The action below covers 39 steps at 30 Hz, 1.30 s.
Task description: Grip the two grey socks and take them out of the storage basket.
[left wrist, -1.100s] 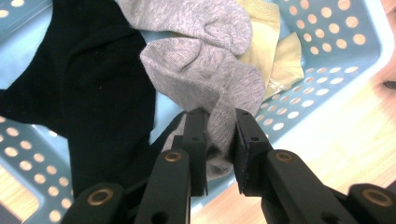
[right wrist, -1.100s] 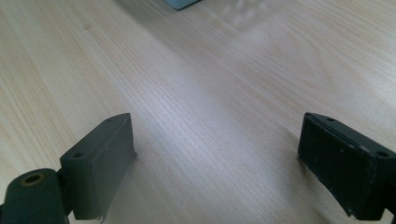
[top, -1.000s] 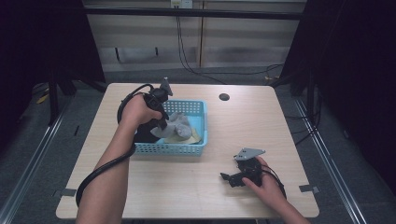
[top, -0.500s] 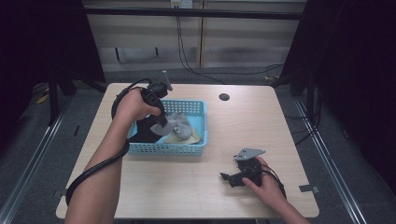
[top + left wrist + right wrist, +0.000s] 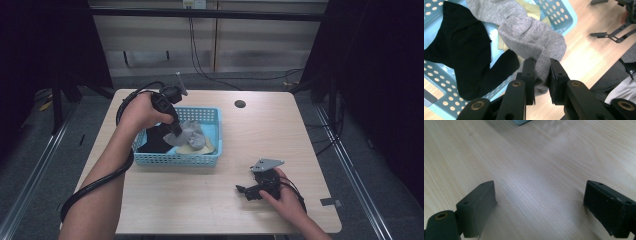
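— High view, left side: status?
— Left gripper (image 5: pixel 541 82) has its jaws clamped on a grey sock (image 5: pixel 531 37), raised over the blue basket (image 5: pixel 176 159); a black sock (image 5: pixel 461 52) and a yellow cloth (image 5: pixel 530 8) lie inside the basket.
— Right side?
— Right gripper (image 5: pixel 540 205) rests low on the wooden table (image 5: pixel 200 200), jaws wide apart, holding nothing, well apart from the basket.

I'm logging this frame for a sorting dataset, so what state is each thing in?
Left claw: shut on the grey sock.
Grey sock: pinched, lifted partly above the basket.
Black sock: lying loose in the basket.
Yellow cloth: in the basket, mostly covered.
Blue basket: upright on the table.
Right claw: open, resting on the table.
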### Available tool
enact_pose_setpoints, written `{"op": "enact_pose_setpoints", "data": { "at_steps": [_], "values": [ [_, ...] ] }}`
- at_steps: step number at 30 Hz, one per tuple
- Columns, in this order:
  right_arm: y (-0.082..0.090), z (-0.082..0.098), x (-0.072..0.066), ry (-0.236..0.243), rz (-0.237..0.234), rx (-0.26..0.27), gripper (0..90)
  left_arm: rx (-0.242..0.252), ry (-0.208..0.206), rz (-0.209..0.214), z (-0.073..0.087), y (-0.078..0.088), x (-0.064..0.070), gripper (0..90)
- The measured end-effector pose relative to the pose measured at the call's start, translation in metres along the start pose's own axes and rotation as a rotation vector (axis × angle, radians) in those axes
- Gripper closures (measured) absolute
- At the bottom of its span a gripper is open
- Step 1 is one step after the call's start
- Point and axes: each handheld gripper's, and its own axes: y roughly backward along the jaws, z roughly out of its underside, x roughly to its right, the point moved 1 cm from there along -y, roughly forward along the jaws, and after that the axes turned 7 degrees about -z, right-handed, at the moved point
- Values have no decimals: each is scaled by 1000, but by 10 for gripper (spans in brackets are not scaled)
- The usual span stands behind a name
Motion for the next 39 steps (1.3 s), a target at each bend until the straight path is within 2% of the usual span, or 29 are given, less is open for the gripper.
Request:
{"op": "enact_pose_setpoints", "data": {
  "at_steps": [7,19,20,27,36,39],
  "values": [
    [0,0,0,1,0,-1,104,4,-11,3,6,4,4,769],
    [0,0,0,0,1,2,104,-1,-57,16,21,-4,19,769],
    [0,0,0,0,0,2,104,3,-75,15,23,-4,24,768],
    [0,0,0,1,1,3,104,6,-116,25,28,-7,41,768],
    [0,0,0,0,2,0,104,2,-184,53,37,-31,64,769],
    [0,0,0,-1,2,0,104,4,-188,56,39,-35,68,768]
  ]
}}
